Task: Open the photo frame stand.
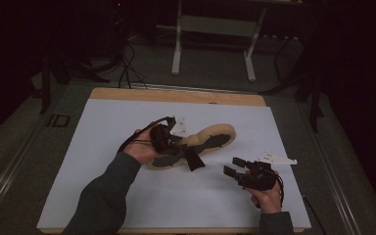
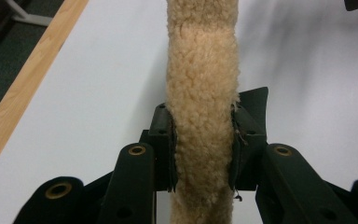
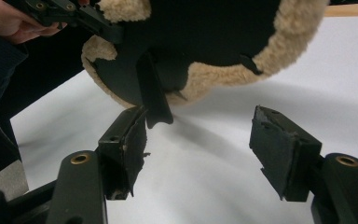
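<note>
A long tan fleece piece (image 1: pixel 219 133) with black panels and a dangling black strap (image 1: pixel 193 159) lies across the middle of the white sheet. My left gripper (image 1: pixel 176 144) is shut on its left part; the left gripper view shows both pads pressing the woolly edge (image 2: pixel 203 70) from either side. From the right gripper view the piece (image 3: pixel 214 77) hangs a little above the sheet, with its strap (image 3: pixel 154 98) pointing down and the left gripper (image 3: pixel 74 14) at the top left. My right gripper (image 1: pixel 231 166) (image 3: pixel 200 144) stands open below and to the right of the piece, with nothing between its pads.
The white sheet (image 1: pixel 127 196) covers a wooden table (image 1: pixel 176 95). Beyond the far edge, a white metal stand (image 1: pixel 176 49) and cables sit on a dark floor. There is bare sheet on the left and along the front.
</note>
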Action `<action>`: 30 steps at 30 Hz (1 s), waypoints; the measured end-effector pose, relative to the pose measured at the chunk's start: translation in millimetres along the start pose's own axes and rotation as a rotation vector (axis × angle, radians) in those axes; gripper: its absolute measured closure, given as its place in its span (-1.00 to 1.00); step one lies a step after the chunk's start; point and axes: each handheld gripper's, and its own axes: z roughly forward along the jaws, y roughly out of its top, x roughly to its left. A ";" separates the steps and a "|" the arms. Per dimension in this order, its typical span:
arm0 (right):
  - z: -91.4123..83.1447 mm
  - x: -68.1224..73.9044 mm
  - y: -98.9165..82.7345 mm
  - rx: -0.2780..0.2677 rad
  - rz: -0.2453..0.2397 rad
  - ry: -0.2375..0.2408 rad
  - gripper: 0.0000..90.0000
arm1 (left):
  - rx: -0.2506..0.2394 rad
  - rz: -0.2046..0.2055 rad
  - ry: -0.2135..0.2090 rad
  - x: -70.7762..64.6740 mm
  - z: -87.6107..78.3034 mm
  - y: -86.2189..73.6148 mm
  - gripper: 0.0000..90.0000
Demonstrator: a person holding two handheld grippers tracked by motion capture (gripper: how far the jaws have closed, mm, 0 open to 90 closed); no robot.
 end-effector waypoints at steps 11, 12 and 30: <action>0.5 -0.4 -3.4 0.000 0.007 0.004 -0.20 | 0.053 0.053 0.000 -2.7 12.7 12.4 0.52; 0.5 -0.4 -3.8 0.001 0.007 0.003 -0.20 | 0.056 0.060 0.000 -3.6 13.5 13.1 0.52; -7.6 -5.1 -5.9 -0.034 0.039 -0.008 -0.18 | 0.110 0.151 0.006 -13.4 26.0 23.4 0.51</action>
